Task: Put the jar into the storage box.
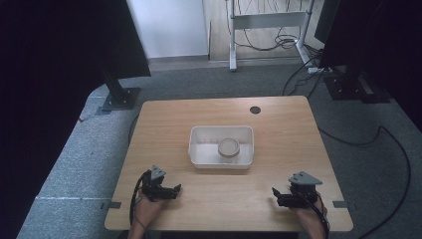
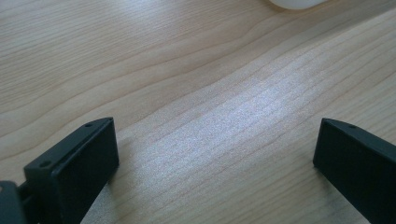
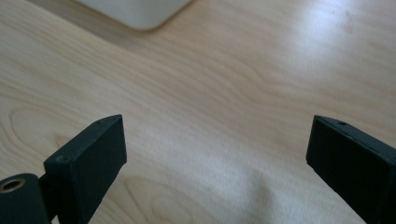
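Wooden surface (image 1: 278,129), white tray (image 1: 196,149) near its middle, round lidded jar (image 1: 229,148) inside, toward the tray's right. Left claw (image 1: 177,188) resting at the near left edge, jaws spread wide, holding nothing. Right claw (image 1: 275,193) at the near right edge, likewise wide open and empty, well apart from the tray.

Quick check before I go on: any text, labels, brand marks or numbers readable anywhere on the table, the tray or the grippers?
None can be read.
White tray: plain, no marking seen.
Round container in the tray: no label visible, and too small to tell.
Left hand-held gripper and right hand-held gripper: bare black jaws, open, no print.
Wooden table: only wood grain and a dark round hole.
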Action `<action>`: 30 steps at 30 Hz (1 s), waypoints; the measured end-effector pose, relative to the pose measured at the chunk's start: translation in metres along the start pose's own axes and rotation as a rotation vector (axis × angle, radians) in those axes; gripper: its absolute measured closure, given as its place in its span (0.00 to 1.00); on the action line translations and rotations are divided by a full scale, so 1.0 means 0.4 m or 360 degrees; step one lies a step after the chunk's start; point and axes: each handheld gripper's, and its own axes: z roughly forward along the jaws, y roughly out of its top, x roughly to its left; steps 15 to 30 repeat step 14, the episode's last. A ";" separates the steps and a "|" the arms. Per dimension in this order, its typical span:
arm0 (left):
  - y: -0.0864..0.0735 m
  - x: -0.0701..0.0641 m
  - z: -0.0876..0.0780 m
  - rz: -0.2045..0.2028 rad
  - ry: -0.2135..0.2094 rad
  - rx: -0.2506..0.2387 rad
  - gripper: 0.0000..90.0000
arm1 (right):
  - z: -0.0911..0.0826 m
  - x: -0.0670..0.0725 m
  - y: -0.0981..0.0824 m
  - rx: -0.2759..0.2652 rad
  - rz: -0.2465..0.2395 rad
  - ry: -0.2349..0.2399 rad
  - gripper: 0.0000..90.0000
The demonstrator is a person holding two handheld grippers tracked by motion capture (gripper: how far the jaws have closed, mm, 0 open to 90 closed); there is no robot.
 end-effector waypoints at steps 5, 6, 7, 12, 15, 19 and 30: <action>0.000 0.000 0.000 -0.0001 0.0000 -0.0001 0.00 | -0.001 -0.004 -0.030 0.0050 0.0011 -0.0023 0.05; 0.000 0.000 0.000 0.0000 0.0000 0.0000 0.00 | -0.002 -0.005 -0.035 0.0058 0.0014 -0.0031 0.05; 0.000 0.000 0.000 0.0000 0.0000 0.0000 0.00 | -0.004 -0.006 -0.039 0.0066 0.0020 -0.0033 0.05; 0.000 0.000 0.000 0.0000 0.0000 0.0000 0.00 | -0.008 -0.007 -0.053 0.0086 0.0037 -0.0037 0.05; 0.000 0.000 0.000 0.0000 0.0000 0.0001 0.00 | -0.008 -0.007 -0.056 0.0096 0.0039 -0.0035 0.05; 0.000 0.000 0.000 0.0000 0.0000 0.0001 0.00 | -0.008 -0.007 -0.056 0.0096 0.0039 -0.0035 0.05; 0.000 0.000 0.000 0.0000 0.0000 0.0001 0.00 | -0.008 -0.007 -0.056 0.0096 0.0039 -0.0035 0.05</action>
